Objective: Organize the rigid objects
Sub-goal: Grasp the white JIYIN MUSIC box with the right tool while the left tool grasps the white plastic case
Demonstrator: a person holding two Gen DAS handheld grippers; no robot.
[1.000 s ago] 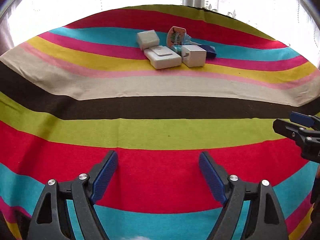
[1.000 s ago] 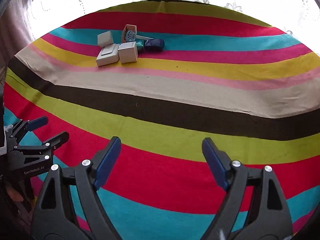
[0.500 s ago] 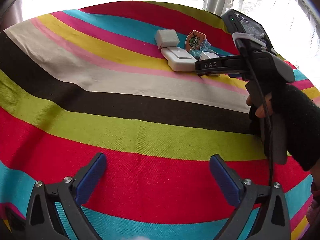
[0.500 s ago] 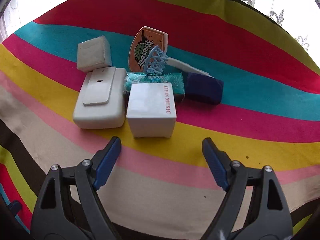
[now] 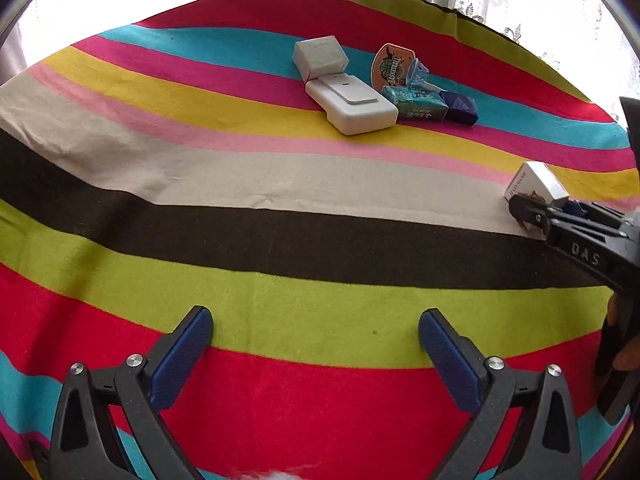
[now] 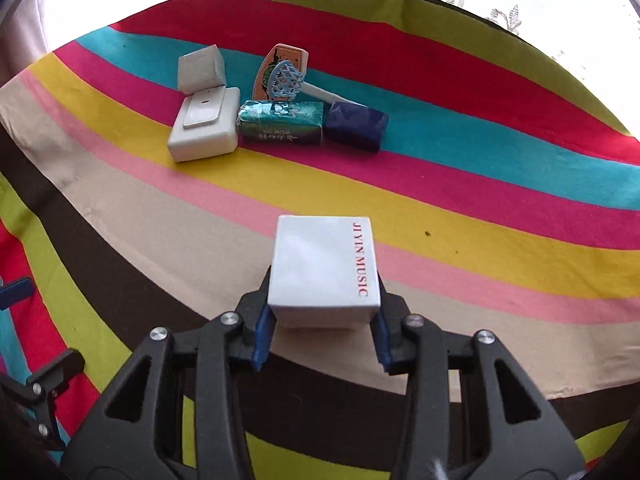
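Observation:
My right gripper [image 6: 320,332] is shut on a white box marked JIYIN MUSIC [image 6: 324,268] and holds it over the beige stripe, well short of the pile. The box also shows at the right edge of the left wrist view [image 5: 534,186]. The pile at the back holds a small white box [image 6: 200,68], a flat white case [image 6: 204,124], a green packet [image 6: 282,122], a dark blue block [image 6: 356,126] and a toy basketball hoop [image 6: 282,76]. My left gripper [image 5: 316,344] is open and empty over the green and red stripes.
A striped cloth [image 5: 240,240] covers the whole surface. Bright curtained windows stand behind its far edge. The left gripper's fingers [image 6: 16,292] show at the left edge of the right wrist view.
My right gripper reached the pile, shut on the white JIYIN MUSIC box and drew it back toward me and to the right. My left gripper stayed open.

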